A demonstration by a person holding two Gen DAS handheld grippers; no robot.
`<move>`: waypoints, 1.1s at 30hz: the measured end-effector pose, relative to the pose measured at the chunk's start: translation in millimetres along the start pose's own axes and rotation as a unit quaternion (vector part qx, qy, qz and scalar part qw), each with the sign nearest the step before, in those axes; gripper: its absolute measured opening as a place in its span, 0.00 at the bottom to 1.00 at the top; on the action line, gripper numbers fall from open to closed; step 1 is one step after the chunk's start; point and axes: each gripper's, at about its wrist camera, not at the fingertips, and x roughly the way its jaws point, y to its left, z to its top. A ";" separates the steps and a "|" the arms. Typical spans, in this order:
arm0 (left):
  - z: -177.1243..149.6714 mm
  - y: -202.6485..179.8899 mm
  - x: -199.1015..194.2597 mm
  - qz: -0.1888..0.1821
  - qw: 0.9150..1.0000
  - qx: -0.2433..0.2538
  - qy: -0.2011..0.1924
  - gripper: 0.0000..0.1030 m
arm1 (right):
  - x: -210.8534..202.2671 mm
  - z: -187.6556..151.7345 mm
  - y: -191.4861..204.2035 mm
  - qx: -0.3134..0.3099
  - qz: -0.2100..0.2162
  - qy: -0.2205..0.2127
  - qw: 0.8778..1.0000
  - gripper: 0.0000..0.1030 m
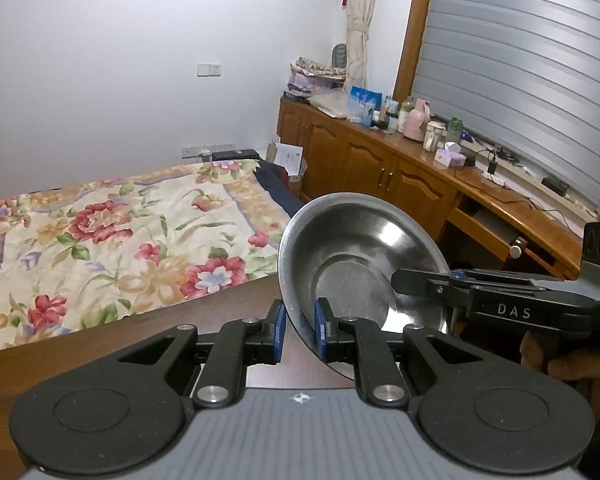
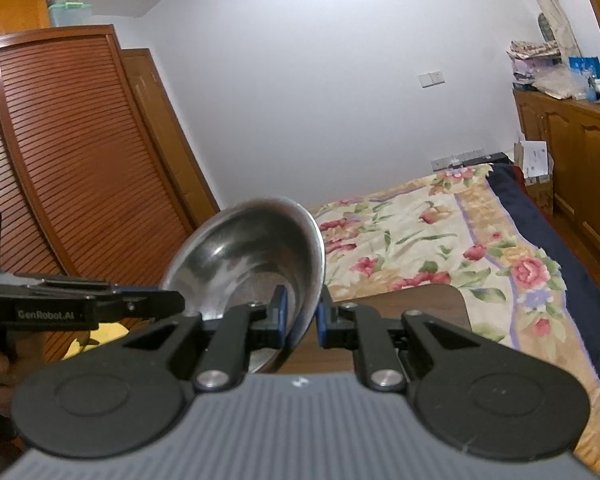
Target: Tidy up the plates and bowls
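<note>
A stainless steel bowl [image 1: 360, 256] hangs tilted above the dark wooden table [image 1: 120, 344], held at two opposite sides of its rim. My left gripper [image 1: 300, 332] is shut on the near left wall of the bowl, one blue pad inside and one outside. My right gripper [image 1: 416, 280] reaches in from the right and clamps the far right rim. In the right wrist view the same bowl [image 2: 252, 252] opens toward the left, with my right gripper [image 2: 300, 320] shut on its right wall and my left gripper [image 2: 160, 300] on its left rim. No plates are in view.
A bed with a floral cover [image 1: 112, 236] lies just beyond the table edge. A wooden cabinet counter [image 1: 432, 160] crowded with bottles and boxes runs along the right under a window, with a drawer [image 1: 488, 228] pulled open. A louvred wardrobe [image 2: 60, 152] stands at the left. A hand [image 1: 568, 364] grips the right tool.
</note>
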 end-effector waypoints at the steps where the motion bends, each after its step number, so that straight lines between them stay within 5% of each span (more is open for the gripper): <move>1: -2.4 -0.3 -3.8 0.001 1.000 0.000 -0.001 0.17 | -1.3 -0.8 2.1 -0.001 0.001 0.001 1.000 0.16; 33: -92.7 15.0 -70.1 0.000 0.999 -0.044 0.007 0.17 | -23.1 -65.1 59.5 -0.019 0.034 0.071 0.997 0.16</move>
